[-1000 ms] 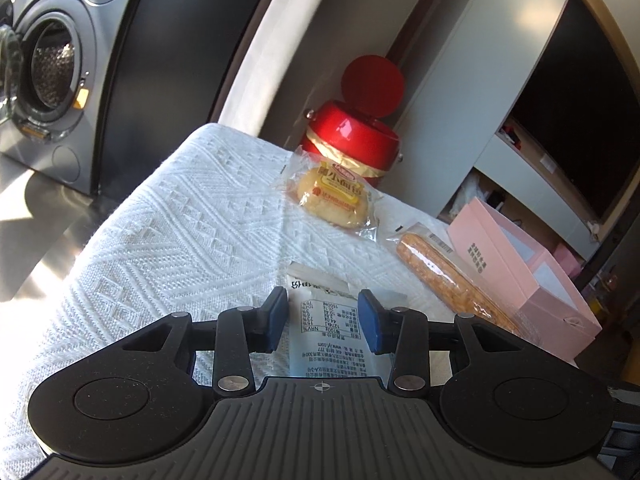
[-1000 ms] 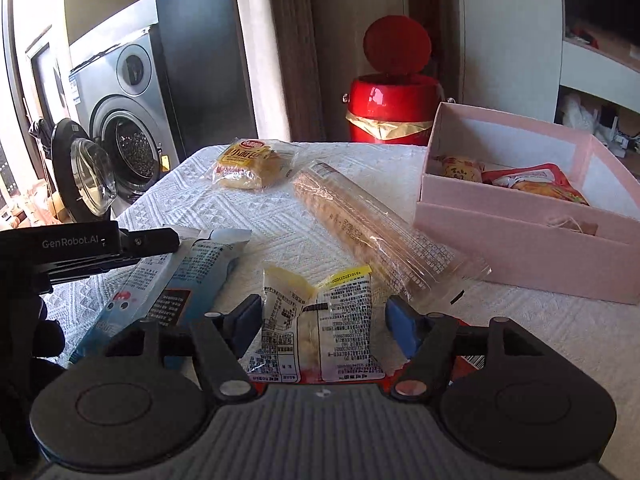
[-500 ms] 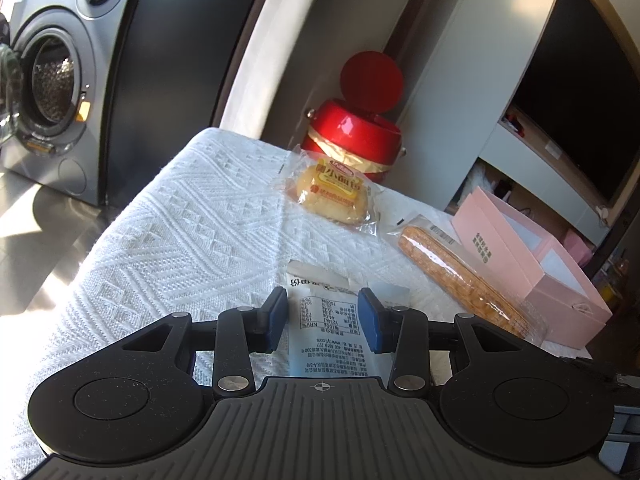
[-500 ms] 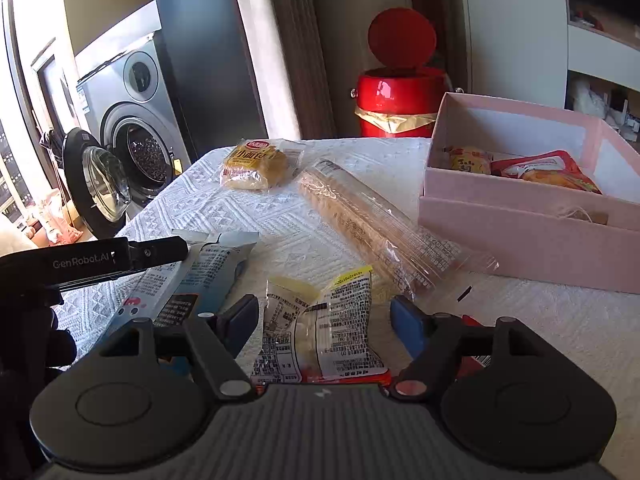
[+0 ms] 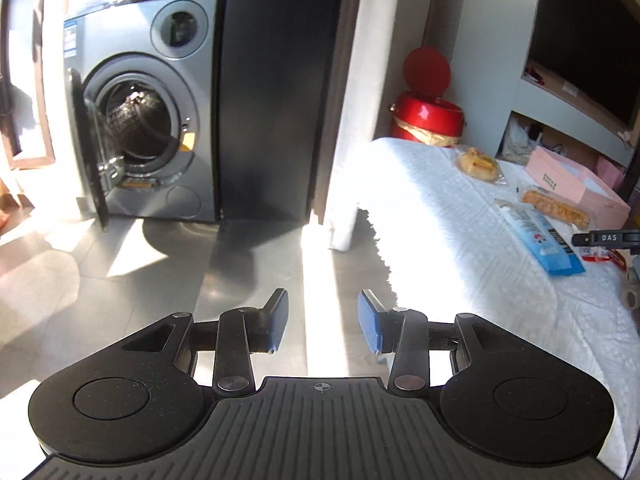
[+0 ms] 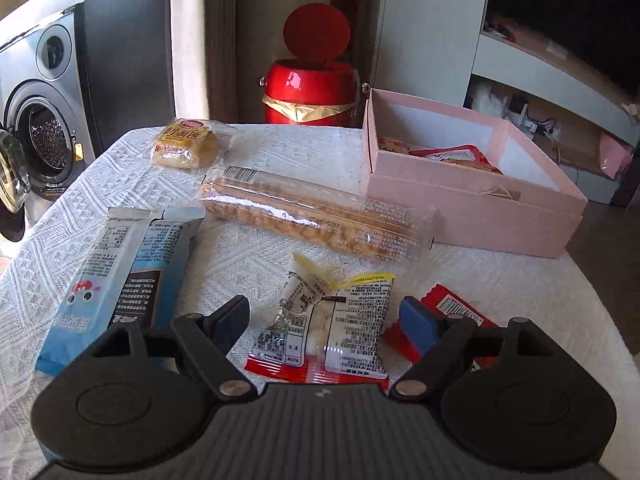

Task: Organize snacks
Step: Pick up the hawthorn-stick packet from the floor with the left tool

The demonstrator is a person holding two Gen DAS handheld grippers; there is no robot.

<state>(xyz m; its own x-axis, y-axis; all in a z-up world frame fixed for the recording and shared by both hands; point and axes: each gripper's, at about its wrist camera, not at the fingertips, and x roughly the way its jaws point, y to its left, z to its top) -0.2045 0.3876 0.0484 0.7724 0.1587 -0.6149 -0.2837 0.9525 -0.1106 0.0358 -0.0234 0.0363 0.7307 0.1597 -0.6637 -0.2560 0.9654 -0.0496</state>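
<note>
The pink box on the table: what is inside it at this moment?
Inside the pink box lie a red snack packet and a yellowish packet in the far left corner. The near wall hides the box's floor, so more snacks may lie there unseen.

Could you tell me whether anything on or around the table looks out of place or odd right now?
Nothing is spilled or damaged. The washing machine beside the table has its door hanging open. Several packets lie loose on the cloth, including the long biscuit sleeve, outside the pink box.
</note>
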